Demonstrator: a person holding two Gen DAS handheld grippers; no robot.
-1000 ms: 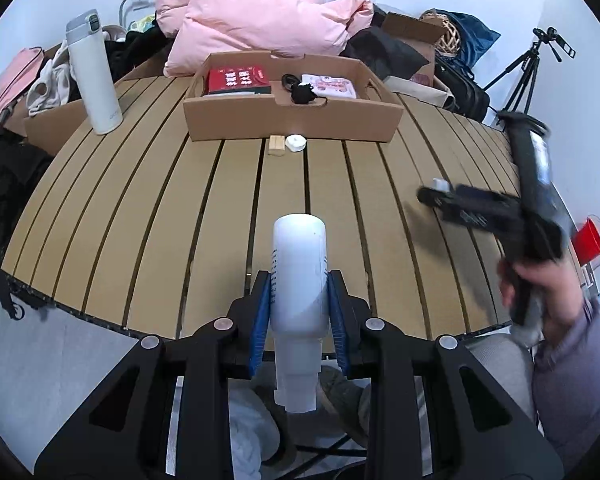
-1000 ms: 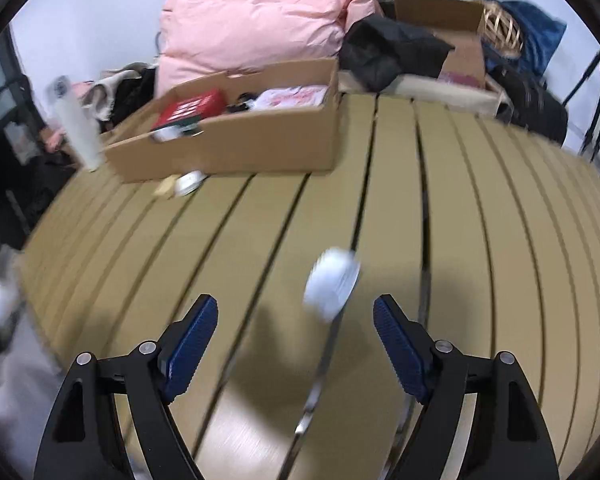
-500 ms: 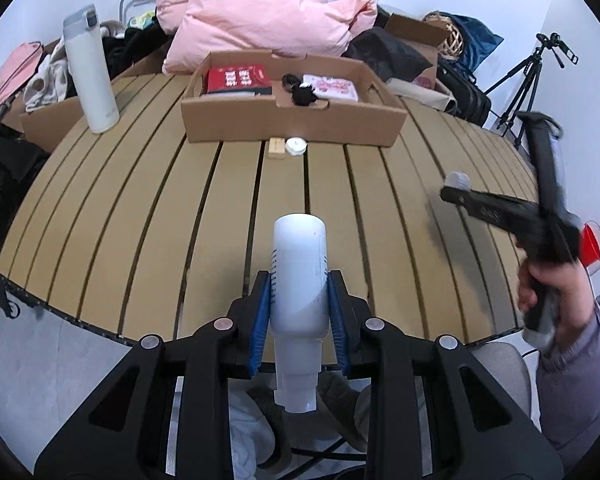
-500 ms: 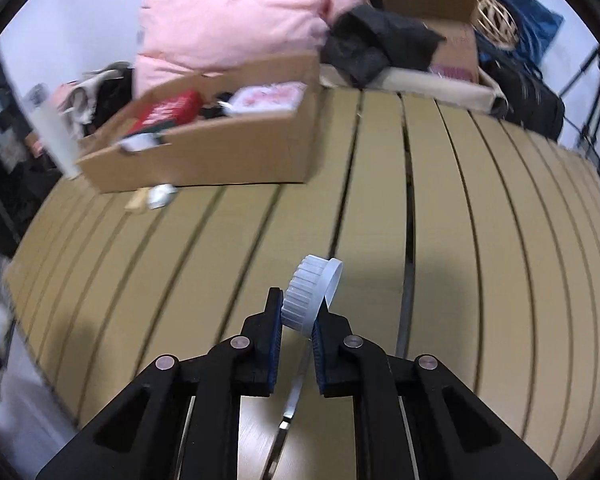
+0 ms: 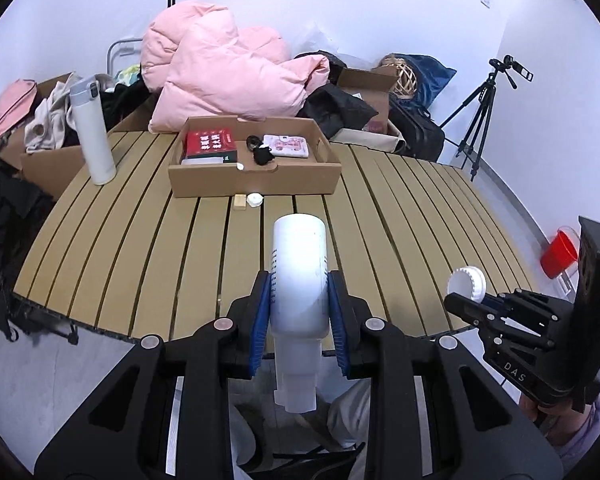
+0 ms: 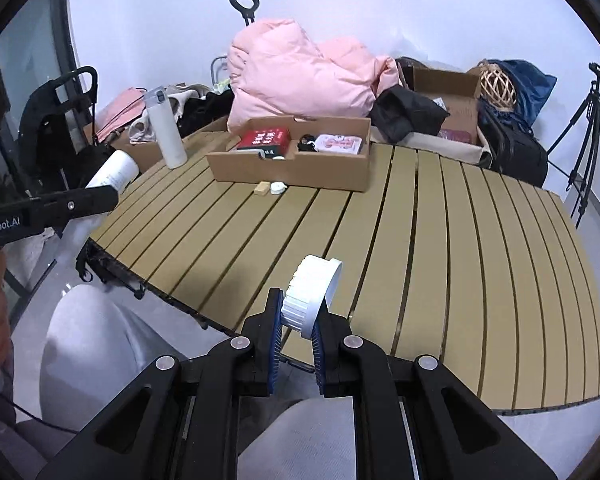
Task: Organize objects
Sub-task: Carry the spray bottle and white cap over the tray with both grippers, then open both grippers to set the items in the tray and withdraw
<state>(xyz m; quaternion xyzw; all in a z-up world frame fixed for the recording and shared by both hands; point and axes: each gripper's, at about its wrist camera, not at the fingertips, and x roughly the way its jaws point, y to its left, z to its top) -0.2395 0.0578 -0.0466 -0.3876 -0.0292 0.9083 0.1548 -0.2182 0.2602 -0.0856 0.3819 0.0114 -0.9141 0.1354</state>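
Note:
My left gripper is shut on a white plastic bottle, held lengthwise with its open neck toward the camera, above the near edge of the slatted table. My right gripper is shut on the bottle's white ribbed cap, above the table's front edge. The cap and right gripper also show at the right of the left wrist view. The bottle and the left gripper show at the left of the right wrist view.
An open cardboard box at the table's far side holds a red box, a pink packet and a black item. A small wooden block and white cap lie before it. A white thermos stands far left. Pink bedding and bags lie behind.
My right gripper closed on the white cap, lifted it off the table and drew back to the front edge. My left gripper with the bottle pulled back slightly.

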